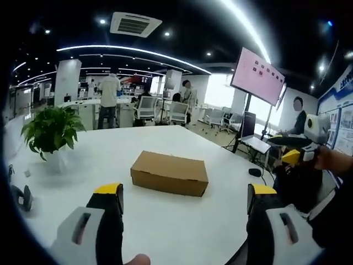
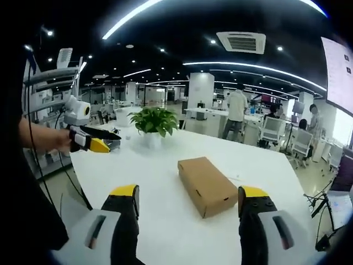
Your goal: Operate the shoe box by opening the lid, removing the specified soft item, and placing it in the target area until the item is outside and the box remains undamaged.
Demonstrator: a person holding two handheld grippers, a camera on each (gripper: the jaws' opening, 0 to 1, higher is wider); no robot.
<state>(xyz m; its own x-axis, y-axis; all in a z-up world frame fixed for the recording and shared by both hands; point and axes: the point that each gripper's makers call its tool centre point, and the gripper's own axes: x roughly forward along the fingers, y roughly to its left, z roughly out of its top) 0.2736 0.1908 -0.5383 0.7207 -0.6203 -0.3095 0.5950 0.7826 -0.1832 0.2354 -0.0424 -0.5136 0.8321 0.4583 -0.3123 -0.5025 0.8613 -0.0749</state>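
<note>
Two grippers, both held back from the work: your left gripper (image 1: 185, 201) has its jaws spread wide at the bottom of the left gripper view with nothing between them, and your right gripper (image 2: 190, 201) stands just as wide and just as empty at the bottom of the right gripper view. The shoe box (image 1: 170, 173) sits closed on the white table (image 1: 182, 232), a little above the centre of the left gripper view and near the centre of the right gripper view, well apart from both pairs of jaws. By the look of it you are at the very first step, the approach, with the lid not yet touched. Your next move likely calls for bringing one gripper to steady the base and the other to catch the lid's edge, gently enough to leave the cardboard uncreased. It is a plain brown, low, oblong box with clean corners and no visible dents. A potted plant (image 1: 51, 128) stands at left on the table, clear of your path.
</note>
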